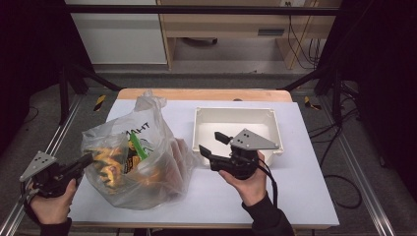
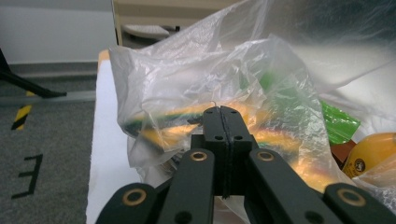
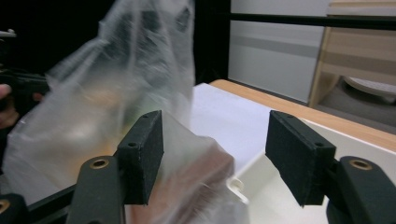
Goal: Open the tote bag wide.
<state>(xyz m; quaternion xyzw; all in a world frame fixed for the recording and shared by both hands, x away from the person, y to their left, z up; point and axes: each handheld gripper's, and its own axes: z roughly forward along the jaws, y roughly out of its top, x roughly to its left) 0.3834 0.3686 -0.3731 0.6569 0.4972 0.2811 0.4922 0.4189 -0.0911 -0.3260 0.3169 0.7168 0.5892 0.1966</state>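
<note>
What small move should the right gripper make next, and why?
Probably ease the right gripper left toward the plastic bag's open mouth. Its jaws stand wide open and hold nothing beside the white bin, while the left gripper is shut on the bag's near edge, so the packets inside look reachable.

The left gripper (image 1: 84, 161) sits at the near left in the left hand (image 1: 51, 201), jaws pressed together and pointing right. The right gripper (image 1: 214, 143) sits near centre in the right hand (image 1: 248, 184), jaws spread wide, pointing left.
</note>
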